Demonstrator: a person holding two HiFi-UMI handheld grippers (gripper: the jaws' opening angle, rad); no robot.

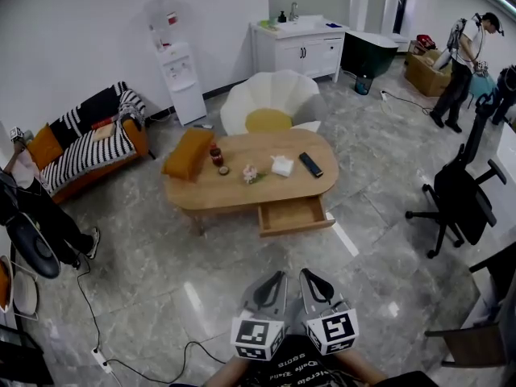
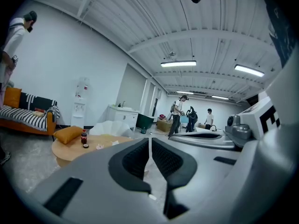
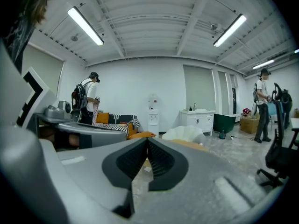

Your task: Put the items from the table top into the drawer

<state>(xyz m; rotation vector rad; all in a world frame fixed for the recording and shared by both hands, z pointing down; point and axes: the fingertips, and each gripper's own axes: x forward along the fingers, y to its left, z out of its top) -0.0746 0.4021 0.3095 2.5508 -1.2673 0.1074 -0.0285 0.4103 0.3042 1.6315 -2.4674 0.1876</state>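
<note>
A wooden oval table (image 1: 201, 193) stands in the middle of the room, with its front drawer (image 1: 294, 215) pulled open and nothing visible inside. On the top lie a cola bottle (image 1: 216, 156), a small dark lid (image 1: 223, 170), a small flower-like item (image 1: 251, 174), a white tissue (image 1: 282, 165) and a black remote (image 1: 310, 164). An orange cushion (image 1: 188, 153) rests on the left end. My left gripper (image 1: 278, 276) and right gripper (image 1: 307, 273) hover side by side well short of the table, both shut and holding nothing. The left gripper view (image 2: 149, 139) and right gripper view (image 3: 147, 140) show the pads touching.
Behind the table is a white shell-shaped chair (image 1: 270, 103). A striped sofa (image 1: 89, 139) and a water dispenser (image 1: 179, 75) stand at the left, a black office chair (image 1: 459, 200) at the right. A cable with a power strip (image 1: 101, 359) lies on the floor at the lower left. People stand at both edges.
</note>
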